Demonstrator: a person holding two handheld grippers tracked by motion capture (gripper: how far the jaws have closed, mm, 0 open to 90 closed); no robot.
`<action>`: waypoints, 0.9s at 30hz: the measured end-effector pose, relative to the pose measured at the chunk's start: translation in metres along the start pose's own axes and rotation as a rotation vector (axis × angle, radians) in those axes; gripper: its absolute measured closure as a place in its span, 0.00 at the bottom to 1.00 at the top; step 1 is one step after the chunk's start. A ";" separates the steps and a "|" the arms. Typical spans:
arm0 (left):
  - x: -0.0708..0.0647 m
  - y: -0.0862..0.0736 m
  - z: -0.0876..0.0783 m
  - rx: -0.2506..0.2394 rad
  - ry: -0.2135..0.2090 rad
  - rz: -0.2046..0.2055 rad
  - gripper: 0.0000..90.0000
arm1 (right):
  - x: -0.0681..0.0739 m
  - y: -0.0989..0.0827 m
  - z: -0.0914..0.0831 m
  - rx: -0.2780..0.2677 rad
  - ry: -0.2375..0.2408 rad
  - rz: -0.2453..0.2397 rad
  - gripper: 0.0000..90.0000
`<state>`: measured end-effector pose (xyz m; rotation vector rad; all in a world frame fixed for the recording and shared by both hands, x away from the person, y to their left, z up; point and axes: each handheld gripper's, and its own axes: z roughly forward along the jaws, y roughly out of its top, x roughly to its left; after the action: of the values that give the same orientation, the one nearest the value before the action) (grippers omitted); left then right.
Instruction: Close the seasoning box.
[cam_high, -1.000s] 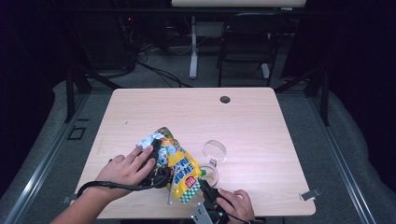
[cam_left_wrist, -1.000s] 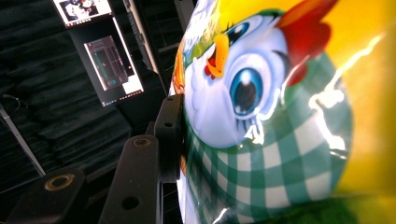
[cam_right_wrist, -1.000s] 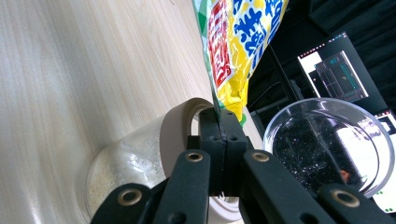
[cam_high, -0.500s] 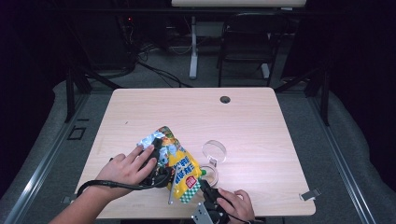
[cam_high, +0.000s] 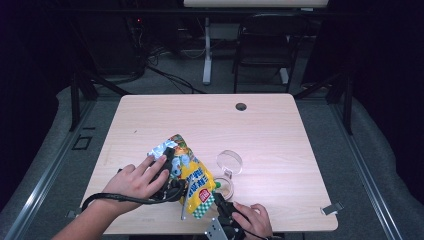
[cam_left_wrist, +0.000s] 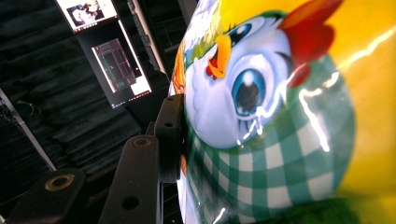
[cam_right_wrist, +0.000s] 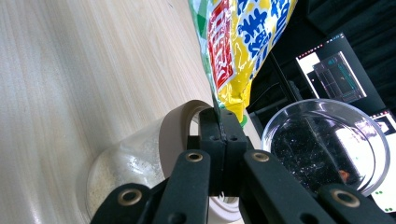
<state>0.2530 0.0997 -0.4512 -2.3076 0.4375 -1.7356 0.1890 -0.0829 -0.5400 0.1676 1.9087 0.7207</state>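
A yellow snack bag (cam_high: 192, 177) with a cartoon chicken and green check print is held up over the table's near edge. My left gripper (cam_high: 171, 156), under the person's left hand, clasps the bag's bulging body. In the left gripper view one black jaw presses its pad against the bag (cam_left_wrist: 280, 116), and the other jaw is hidden behind it. My right gripper (cam_high: 220, 201) is shut on the bag's lower edge (cam_right_wrist: 233, 56), jaws pinched together (cam_right_wrist: 219, 114). A clear jar (cam_high: 224, 187) stands just behind that edge, with its round clear lid (cam_high: 229, 161) lying beside it.
The wooden table (cam_high: 280, 130) has a dark grommet hole (cam_high: 241, 106) near its far edge and a metal clamp (cam_high: 331, 209) at the near right edge. A chair (cam_high: 265, 40) and a stand leg lie beyond the table.
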 end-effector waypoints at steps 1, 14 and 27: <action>0.000 0.000 0.000 0.000 0.001 0.000 0.69 | 0.000 0.000 -0.001 0.009 -0.002 -0.008 1.00; 0.003 0.001 -0.002 0.012 -0.005 0.010 0.70 | 0.001 0.001 0.000 -0.010 -0.004 0.005 1.00; 0.003 0.001 -0.003 0.000 -0.005 0.010 0.72 | 0.002 0.000 0.002 -0.015 0.003 0.013 1.00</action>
<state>0.2506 0.0973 -0.4476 -2.3058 0.4468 -1.7247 0.1898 -0.0818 -0.5421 0.1698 1.9061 0.7443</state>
